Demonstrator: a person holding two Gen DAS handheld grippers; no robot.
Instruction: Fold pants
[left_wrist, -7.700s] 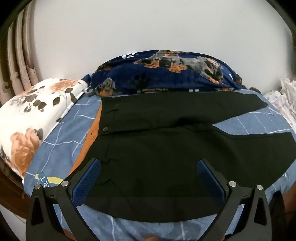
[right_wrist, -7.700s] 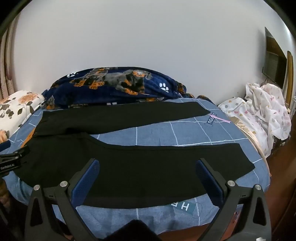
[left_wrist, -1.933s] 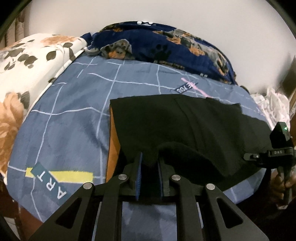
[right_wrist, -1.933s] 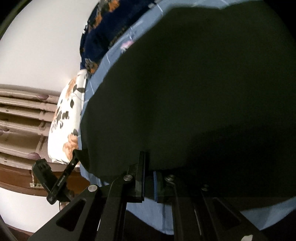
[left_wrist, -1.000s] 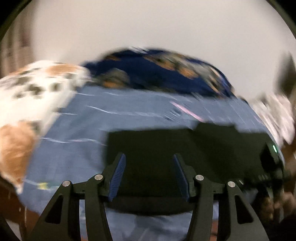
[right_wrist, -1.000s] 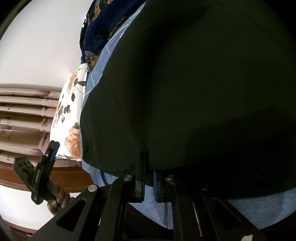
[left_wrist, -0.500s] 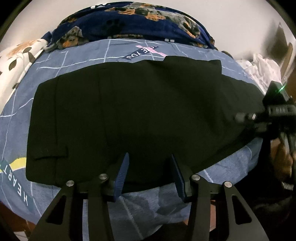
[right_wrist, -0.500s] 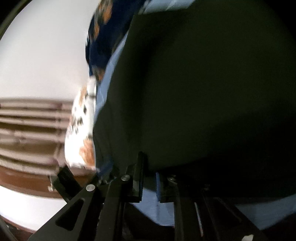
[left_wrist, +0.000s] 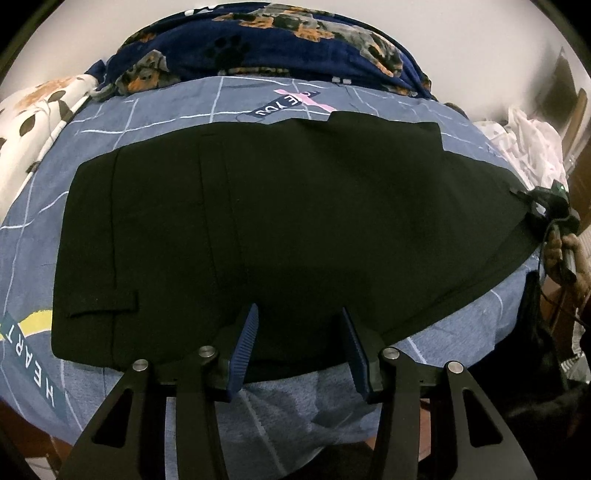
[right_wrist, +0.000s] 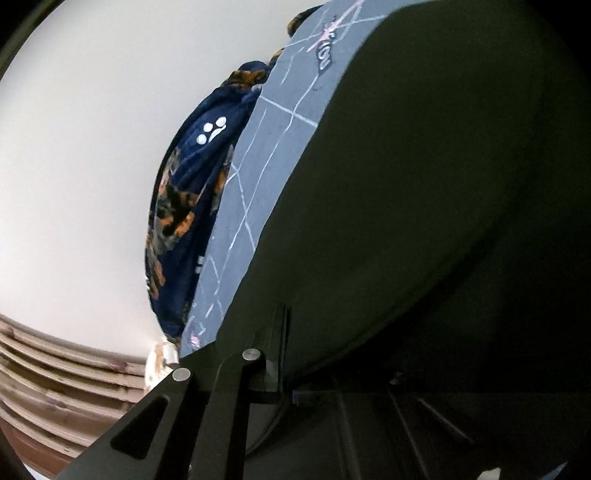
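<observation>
Black pants (left_wrist: 288, 221) are lying flat across the blue checked bedspread (left_wrist: 155, 110), near its front edge, already doubled leg over leg. Their long axis is running along that front edge, waistband toward the left side by the floral pillow (left_wrist: 33, 110), hems toward the right edge. The left gripper (left_wrist: 301, 345) is hovering over the near edge of the cloth with its blue pads partly apart, gripping nothing. The right gripper (right_wrist: 288, 354) is sitting at the hem end, its jaws having just been closing and now pinched fully together on the fabric. For a tidy fold, I judge the hem end should be travelling low and level toward the waistband, edges kept lined up, while the left gripper is steadying the middle so the layers are not sliding apart.
</observation>
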